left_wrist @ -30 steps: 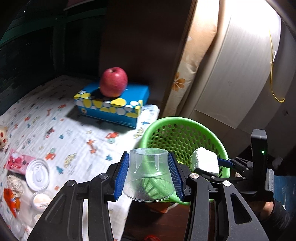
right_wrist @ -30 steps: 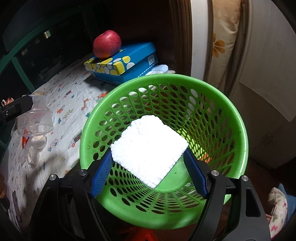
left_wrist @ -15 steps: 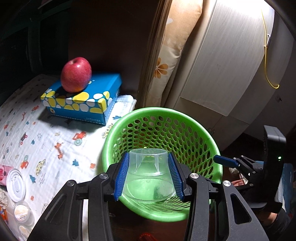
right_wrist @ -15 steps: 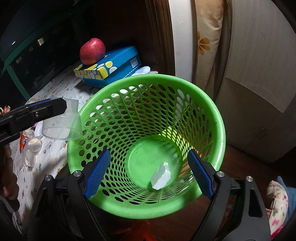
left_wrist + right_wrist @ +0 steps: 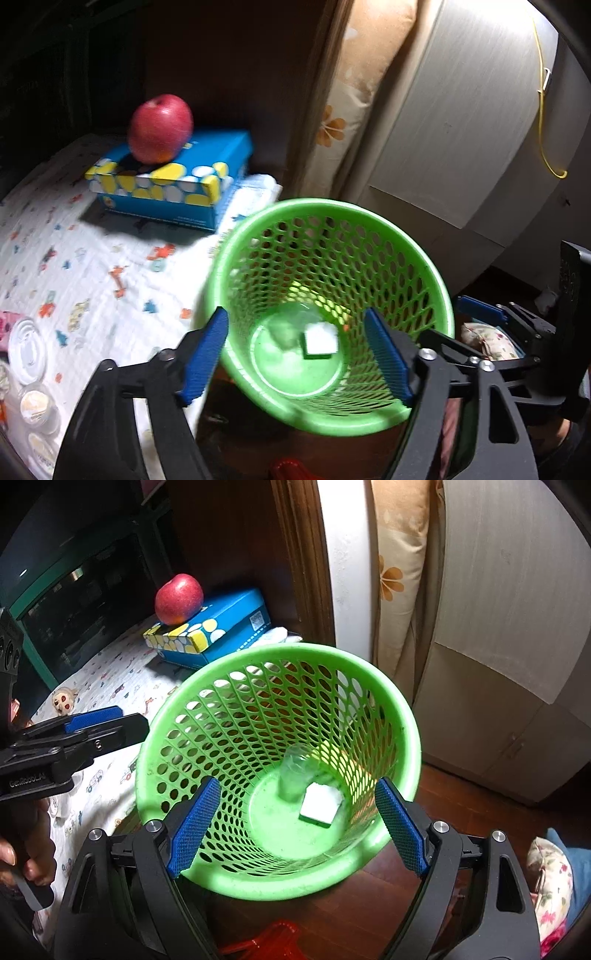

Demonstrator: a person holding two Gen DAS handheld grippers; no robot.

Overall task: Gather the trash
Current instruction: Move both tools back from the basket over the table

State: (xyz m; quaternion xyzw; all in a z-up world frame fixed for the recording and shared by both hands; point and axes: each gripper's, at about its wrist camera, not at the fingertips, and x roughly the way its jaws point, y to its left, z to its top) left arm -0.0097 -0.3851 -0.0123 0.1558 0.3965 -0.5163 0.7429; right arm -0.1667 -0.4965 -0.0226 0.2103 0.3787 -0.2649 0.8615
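Two pieces of trash lie at the bottom of the green basket point(image 5: 402, 716): a clear plastic cup point(image 5: 295, 775) on its side and a white foam block point(image 5: 319, 808) touching it. My left tool point(image 5: 295, 354) hangs over the basket with its jaws opening and nothing between them; my right tool point(image 5: 295, 827) hangs there too, released and empty. More litter waits on the patterned tabletop point(image 5: 92, 258) at the left edge of the left wrist view: a clear lid point(image 5: 26, 350) and small round tubs point(image 5: 37, 406). I judge them light, thin and easily crushed, slippery on flat faces, so I would pinch a tub across its rim and slide under the lid's edge. The basket rim sits just beside the tabletop edge. Open cloth gives room; the apple point(image 5: 160, 127) on the blue box point(image 5: 173, 181) stands well apart.
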